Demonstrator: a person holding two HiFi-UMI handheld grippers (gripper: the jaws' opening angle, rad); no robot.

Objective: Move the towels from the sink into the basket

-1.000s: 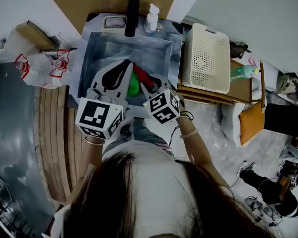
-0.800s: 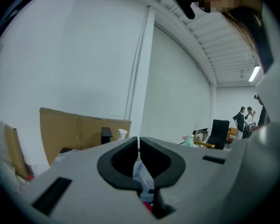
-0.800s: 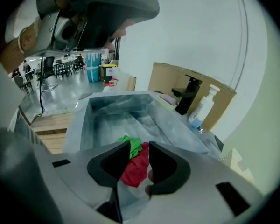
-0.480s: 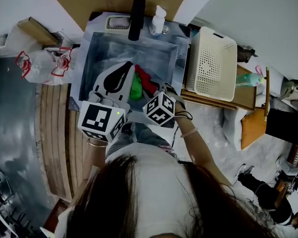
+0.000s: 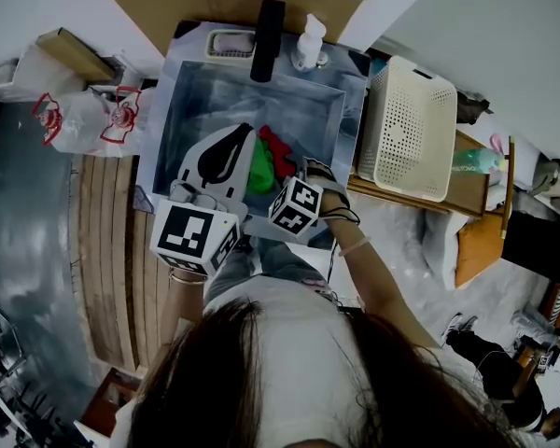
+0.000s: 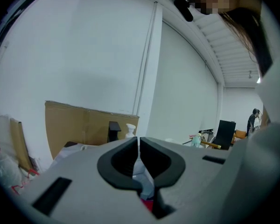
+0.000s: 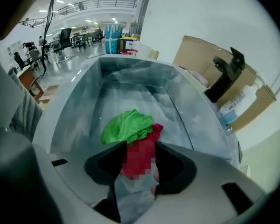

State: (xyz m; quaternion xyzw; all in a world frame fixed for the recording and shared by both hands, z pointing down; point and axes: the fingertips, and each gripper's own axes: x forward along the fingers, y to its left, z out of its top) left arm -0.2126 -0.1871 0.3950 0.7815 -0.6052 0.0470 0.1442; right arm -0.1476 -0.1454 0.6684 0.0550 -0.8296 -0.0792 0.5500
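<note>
Steel sink (image 5: 191,110) against a white wall, plastic bags (image 5: 84,119) at its 9 o'clock. Left gripper (image 6: 139,141) is near level over the sink's front edge, tongs pressed together, nothing in them. Green towel (image 7: 126,125) and red towel (image 7: 155,129) lie bunched and touching at the basin's 5 o'clock. Right gripper (image 7: 141,146) is pitched steeply down over the red one. Its tongs have just been spreading and stand wide apart, with red cloth showing between them, unpinched. Basket (image 5: 406,129) sits at the sink's 3 o'clock. Risk: closing catches one loose fold, or snags green too, and it drops on the way.
</note>
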